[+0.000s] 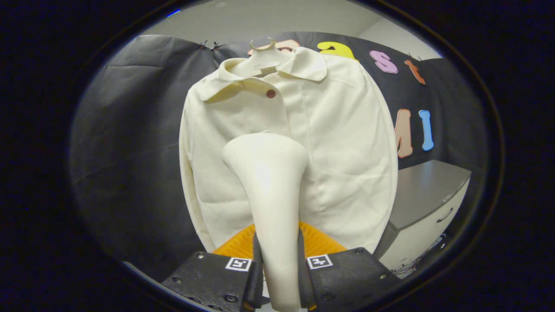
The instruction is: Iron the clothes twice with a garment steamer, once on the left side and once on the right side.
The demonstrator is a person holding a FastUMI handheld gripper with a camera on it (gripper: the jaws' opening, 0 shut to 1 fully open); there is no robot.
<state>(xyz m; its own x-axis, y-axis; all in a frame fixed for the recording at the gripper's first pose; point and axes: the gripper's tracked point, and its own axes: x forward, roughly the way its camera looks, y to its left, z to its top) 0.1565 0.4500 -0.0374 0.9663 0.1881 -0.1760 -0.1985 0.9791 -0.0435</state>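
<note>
A cream jacket [342, 143] hangs on a hanger [262, 47] against the black cloth wall, its collar turned out and one brown button [270, 93] at the neck. My gripper [277, 264] is shut on the handle of a white garment steamer [271, 182]. The steamer rises from between the fingers, and its wide head stands in front of the jacket's middle, slightly left of the front placket. I cannot tell whether the head touches the fabric.
A grey-topped white cabinet [429, 195] with a drawer handle stands to the right of the jacket. The black cloth wall [130, 151] hangs behind and to the left. Something orange [234, 245] shows below the jacket's hem, just beyond the fingers.
</note>
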